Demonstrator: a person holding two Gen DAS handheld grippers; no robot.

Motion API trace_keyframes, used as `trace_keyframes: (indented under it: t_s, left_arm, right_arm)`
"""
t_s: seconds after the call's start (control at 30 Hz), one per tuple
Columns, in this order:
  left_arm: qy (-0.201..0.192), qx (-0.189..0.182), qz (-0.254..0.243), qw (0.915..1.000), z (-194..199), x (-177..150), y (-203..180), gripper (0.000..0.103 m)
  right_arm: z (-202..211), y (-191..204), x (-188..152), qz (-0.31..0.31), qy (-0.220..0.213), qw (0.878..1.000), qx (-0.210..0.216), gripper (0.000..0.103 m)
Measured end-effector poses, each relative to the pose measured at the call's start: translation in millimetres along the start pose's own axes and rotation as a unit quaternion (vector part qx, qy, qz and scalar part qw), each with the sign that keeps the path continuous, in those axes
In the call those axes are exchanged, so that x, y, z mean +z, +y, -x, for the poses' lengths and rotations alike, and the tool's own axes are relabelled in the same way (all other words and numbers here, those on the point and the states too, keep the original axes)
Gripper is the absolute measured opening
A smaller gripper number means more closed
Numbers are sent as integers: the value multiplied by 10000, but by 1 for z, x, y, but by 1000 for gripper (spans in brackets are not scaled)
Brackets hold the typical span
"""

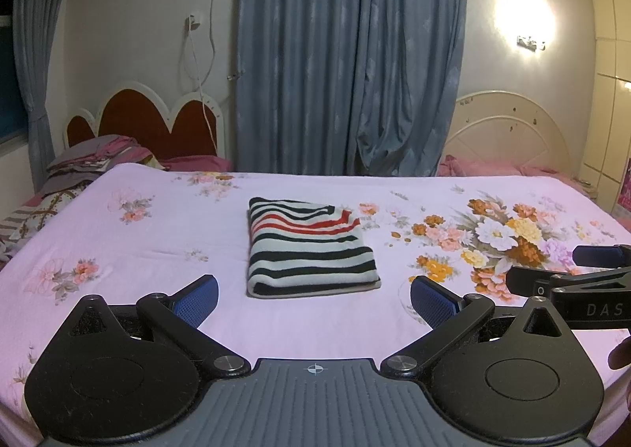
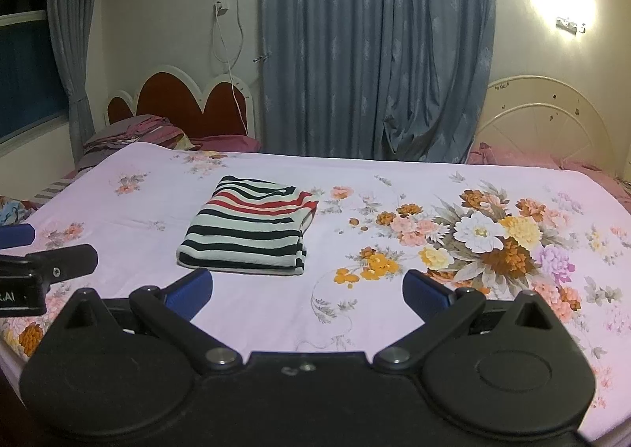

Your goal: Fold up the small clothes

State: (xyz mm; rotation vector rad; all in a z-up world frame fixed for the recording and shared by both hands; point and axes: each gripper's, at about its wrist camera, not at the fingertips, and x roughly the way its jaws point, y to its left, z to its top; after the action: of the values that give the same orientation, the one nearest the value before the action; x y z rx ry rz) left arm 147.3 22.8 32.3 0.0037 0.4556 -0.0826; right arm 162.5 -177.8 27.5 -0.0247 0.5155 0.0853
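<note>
A small striped garment (image 1: pixel 309 247), black, white and red, lies folded into a neat rectangle on the pink floral bed sheet (image 1: pixel 138 257). It also shows in the right wrist view (image 2: pixel 248 228). My left gripper (image 1: pixel 313 299) is open and empty, just short of the garment's near edge. My right gripper (image 2: pixel 307 291) is open and empty, a little to the right of the garment's near edge. Each gripper shows at the side of the other's view: the right one (image 1: pixel 572 281), the left one (image 2: pixel 43 261).
The bed carries a big flower print (image 2: pixel 493 242) on its right half. Pillows and bedding (image 1: pixel 90 163) lie at the far left by a red headboard (image 1: pixel 157 119). A white headboard (image 1: pixel 508 131) and blue curtain (image 1: pixel 347 52) stand behind.
</note>
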Motion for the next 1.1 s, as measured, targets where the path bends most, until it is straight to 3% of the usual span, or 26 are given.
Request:
trace_keyframes:
  t_s: [1.1]
  left_arm:
    - [-44, -24, 17, 10000, -2, 0, 0, 102]
  right_arm:
    - [-3, -3, 0, -8, -1, 10000, 36, 102]
